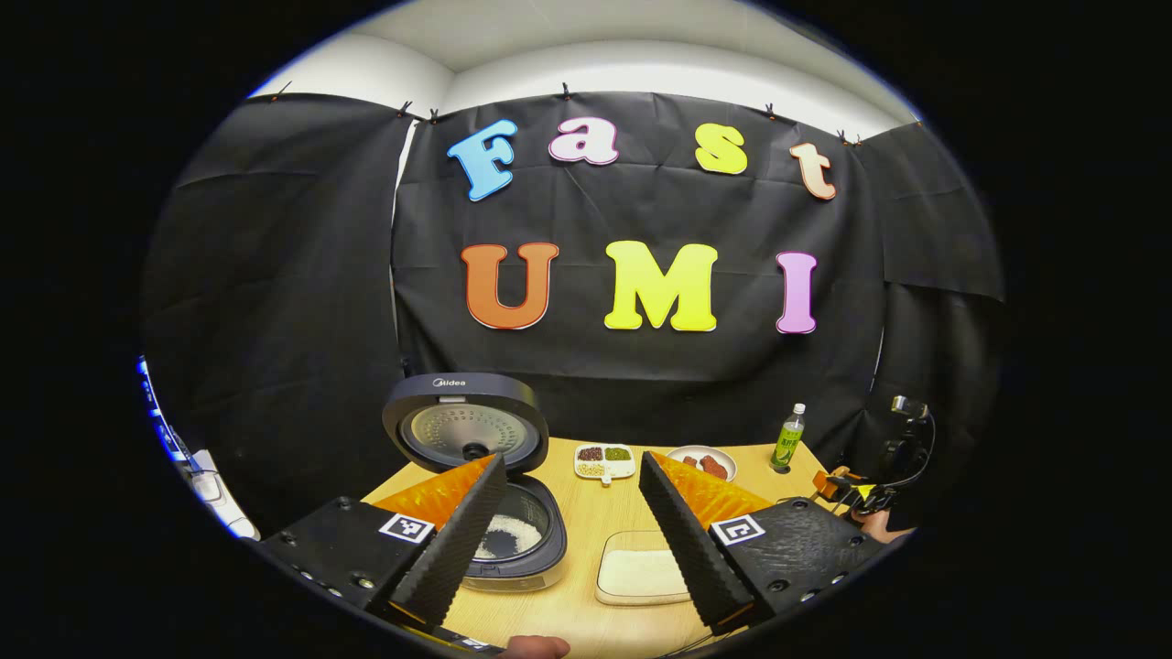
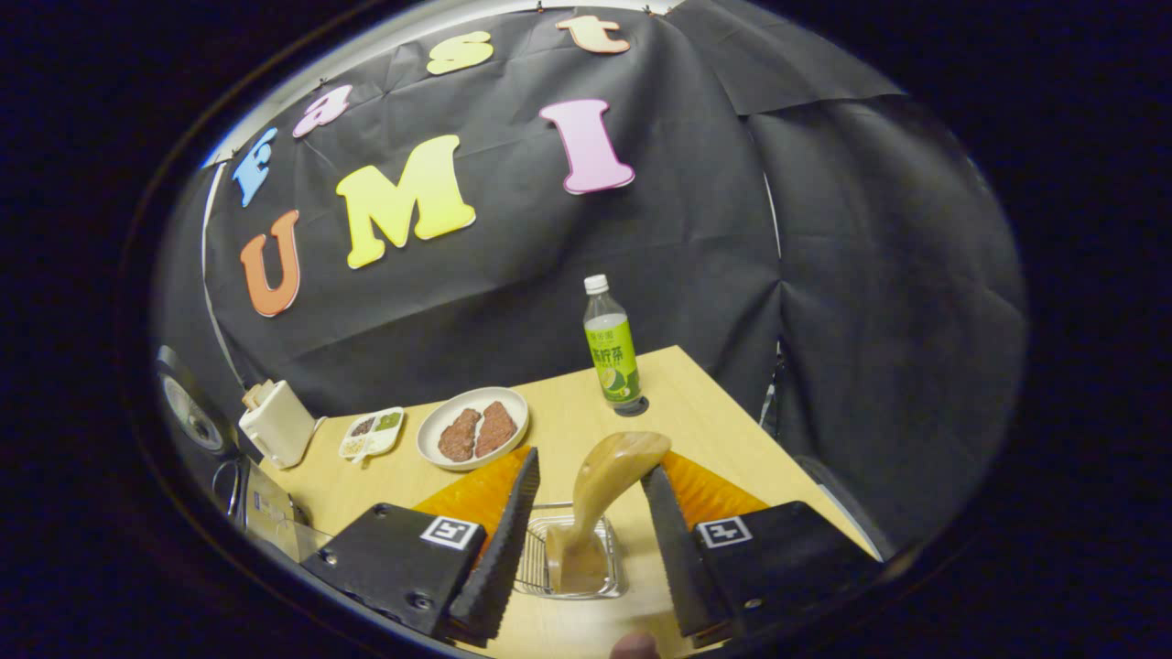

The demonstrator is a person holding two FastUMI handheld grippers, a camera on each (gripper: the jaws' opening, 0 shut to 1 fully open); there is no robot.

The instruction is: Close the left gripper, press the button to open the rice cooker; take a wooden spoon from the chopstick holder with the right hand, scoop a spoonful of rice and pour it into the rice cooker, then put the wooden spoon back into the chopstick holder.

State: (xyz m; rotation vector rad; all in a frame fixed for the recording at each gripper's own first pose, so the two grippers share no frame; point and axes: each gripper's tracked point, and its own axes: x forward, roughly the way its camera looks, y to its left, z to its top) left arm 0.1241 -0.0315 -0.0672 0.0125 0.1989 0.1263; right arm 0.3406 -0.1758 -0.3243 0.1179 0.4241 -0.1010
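Rice cooker (image 1: 499, 494) sitting lid-up near the worktop's (image 1: 586, 513) left edge with rice inside, left hand-held gripper (image 1: 572, 526) hovering wide open and empty, right hand-held gripper (image 2: 586, 540) gaping around, seemingly not touching, wooden spoon (image 2: 604, 485) standing in chopstick holder (image 2: 568, 558)

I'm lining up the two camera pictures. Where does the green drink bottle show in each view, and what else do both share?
Left gripper view: the green drink bottle stands small at the table's far right, right of the plate of meat.
Right gripper view: the bottle stands large near centre, at the table's far edge.
Shared landmark: the plate of meat, with the divided dish beside it.
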